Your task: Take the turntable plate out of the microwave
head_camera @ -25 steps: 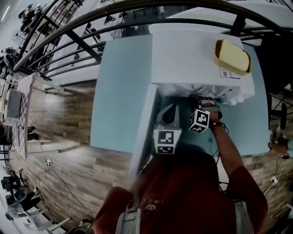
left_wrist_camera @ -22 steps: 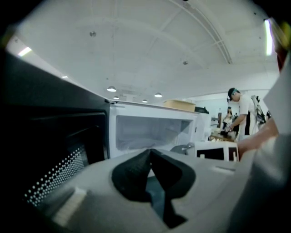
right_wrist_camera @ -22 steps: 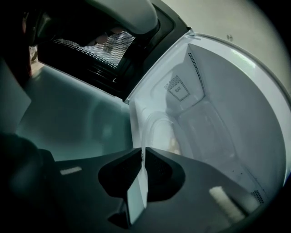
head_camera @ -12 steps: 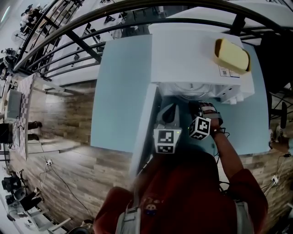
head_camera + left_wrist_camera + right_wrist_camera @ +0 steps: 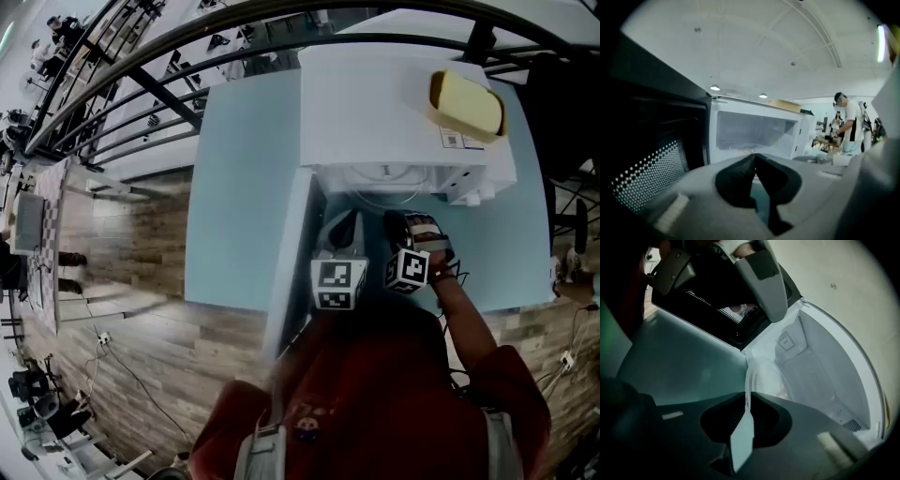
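Carefully now: my right gripper [image 5: 746, 401] is pinched on the near rim of the turntable plate [image 5: 765, 376], its jaws having just eased a shade wider. The plate lies partly out of the microwave [image 5: 820, 357], so I'd keep it flat and draw it straight back, clear of the door [image 5: 289, 253]. That hand angles down into the opening, while my left gripper [image 5: 755, 158] hangs closed and empty beside the door, nearly level.

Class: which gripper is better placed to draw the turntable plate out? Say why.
Right. The right gripper is shut on the rim of the turntable plate at the microwave mouth; the left gripper is shut on nothing.
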`<state>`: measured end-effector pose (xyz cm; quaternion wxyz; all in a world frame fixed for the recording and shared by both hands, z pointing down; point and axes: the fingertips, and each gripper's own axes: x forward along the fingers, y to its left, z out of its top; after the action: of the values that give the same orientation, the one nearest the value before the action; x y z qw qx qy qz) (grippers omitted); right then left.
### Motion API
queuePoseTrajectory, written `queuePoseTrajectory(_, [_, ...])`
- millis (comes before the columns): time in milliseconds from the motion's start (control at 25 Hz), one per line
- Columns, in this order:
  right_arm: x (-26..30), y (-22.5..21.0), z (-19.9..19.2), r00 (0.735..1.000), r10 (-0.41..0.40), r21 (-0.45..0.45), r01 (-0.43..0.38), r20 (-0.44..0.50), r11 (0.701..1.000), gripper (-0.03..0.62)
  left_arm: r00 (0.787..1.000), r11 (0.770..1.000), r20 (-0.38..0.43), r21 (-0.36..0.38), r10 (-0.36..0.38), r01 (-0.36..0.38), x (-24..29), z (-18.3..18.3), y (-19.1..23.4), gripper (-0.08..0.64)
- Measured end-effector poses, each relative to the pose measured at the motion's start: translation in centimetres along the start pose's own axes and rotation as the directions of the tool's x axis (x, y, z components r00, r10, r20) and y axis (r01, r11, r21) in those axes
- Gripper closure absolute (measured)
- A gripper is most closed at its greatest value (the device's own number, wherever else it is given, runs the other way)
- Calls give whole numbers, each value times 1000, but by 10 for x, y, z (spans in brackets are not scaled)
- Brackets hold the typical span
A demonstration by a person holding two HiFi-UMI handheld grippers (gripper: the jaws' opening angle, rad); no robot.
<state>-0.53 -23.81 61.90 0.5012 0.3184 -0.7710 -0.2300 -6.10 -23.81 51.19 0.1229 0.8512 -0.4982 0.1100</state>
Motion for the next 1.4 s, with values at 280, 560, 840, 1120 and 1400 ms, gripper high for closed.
queuePoseTrajectory(280, [2, 1, -9, 999, -33, 38, 34, -16, 999, 508, 1000, 1000, -23, -6, 1, -2, 3, -7, -1, 560])
queuePoseTrajectory(560, [5, -7, -23, 998, -62, 51, 64, -31, 997, 485, 999, 1000, -54, -22, -10, 9, 11, -17, -6, 554])
queuePoseTrajectory(840, [-1, -6, -29, 997, -77, 79, 78, -21, 994, 467, 995, 992, -91, -125, -47, 36, 23, -32, -12, 476])
queuePoseTrajectory(1120, [-22, -6, -43, 993, -121, 168, 122, -18, 978, 465, 991, 923, -97, -383, -89, 45, 45, -54, -7, 345])
queuePoseTrajectory(1400, [-37, -4, -61, 990, -141, 252, 144, -29, 957, 465, 987, 779, -67, -622, -145, 73, 75, -70, -10, 280])
